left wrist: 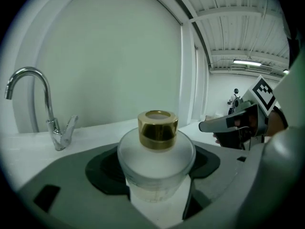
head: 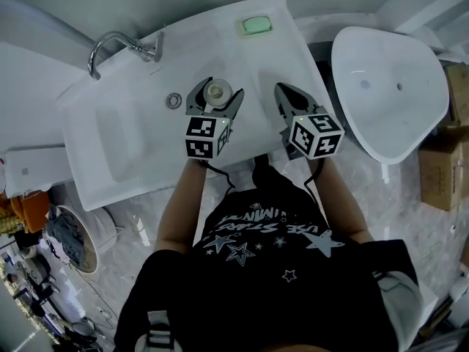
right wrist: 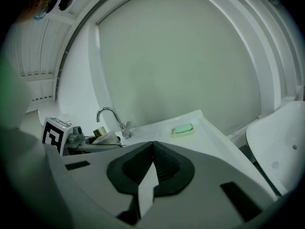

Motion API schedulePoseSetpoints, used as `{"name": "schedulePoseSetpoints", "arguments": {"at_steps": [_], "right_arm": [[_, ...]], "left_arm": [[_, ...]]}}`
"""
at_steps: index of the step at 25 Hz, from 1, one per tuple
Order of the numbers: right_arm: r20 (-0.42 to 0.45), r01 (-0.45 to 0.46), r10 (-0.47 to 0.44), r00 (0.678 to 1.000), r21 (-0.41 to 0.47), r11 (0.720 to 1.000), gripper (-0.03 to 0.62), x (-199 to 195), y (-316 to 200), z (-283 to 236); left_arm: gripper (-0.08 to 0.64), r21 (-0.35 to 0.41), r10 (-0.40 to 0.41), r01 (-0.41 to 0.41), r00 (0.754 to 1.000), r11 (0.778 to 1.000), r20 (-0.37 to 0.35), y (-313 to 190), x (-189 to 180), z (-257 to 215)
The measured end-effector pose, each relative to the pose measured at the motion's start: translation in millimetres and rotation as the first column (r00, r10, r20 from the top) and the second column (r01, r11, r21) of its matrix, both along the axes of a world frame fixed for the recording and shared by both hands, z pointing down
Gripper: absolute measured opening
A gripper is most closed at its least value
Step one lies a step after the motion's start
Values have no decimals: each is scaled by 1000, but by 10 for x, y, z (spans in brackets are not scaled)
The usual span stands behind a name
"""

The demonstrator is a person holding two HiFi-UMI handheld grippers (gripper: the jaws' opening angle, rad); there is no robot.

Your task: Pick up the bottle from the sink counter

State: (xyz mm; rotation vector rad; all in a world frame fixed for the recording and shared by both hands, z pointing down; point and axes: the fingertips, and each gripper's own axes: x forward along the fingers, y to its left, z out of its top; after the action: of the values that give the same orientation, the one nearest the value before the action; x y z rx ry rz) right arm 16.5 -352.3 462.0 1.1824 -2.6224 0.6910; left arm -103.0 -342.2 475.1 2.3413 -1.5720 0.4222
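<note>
A frosted round bottle [head: 218, 91] with a gold cap stands upright between the jaws of my left gripper [head: 215, 95], over the white sink counter [head: 146, 145]. In the left gripper view both dark pads press its sides, so my left gripper [left wrist: 156, 162] is shut on the bottle [left wrist: 157, 149]. Just to its right, my right gripper [head: 286, 92] hovers over the counter's right part with its jaws together and nothing in them. Its tips [right wrist: 153, 146] meet in the right gripper view, where the bottle [right wrist: 101, 133] shows at the left.
A chrome faucet [head: 117, 46] stands at the counter's back left, with a drain [head: 174, 100] near the bottle. A green soap dish [head: 256, 26] sits at the back. A white basin-shaped fixture [head: 388, 94] and cardboard boxes [head: 443, 167] stand to the right.
</note>
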Motion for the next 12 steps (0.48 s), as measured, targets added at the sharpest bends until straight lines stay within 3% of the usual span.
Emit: {"name": "schedulePoseSetpoints", "arguments": {"at_steps": [12], "right_arm": [[-7, 52, -52, 999, 52, 997, 6, -531, 949, -261]], "left_arm": [[350, 17, -48, 49, 998, 999, -42, 1175, -576, -194]]}}
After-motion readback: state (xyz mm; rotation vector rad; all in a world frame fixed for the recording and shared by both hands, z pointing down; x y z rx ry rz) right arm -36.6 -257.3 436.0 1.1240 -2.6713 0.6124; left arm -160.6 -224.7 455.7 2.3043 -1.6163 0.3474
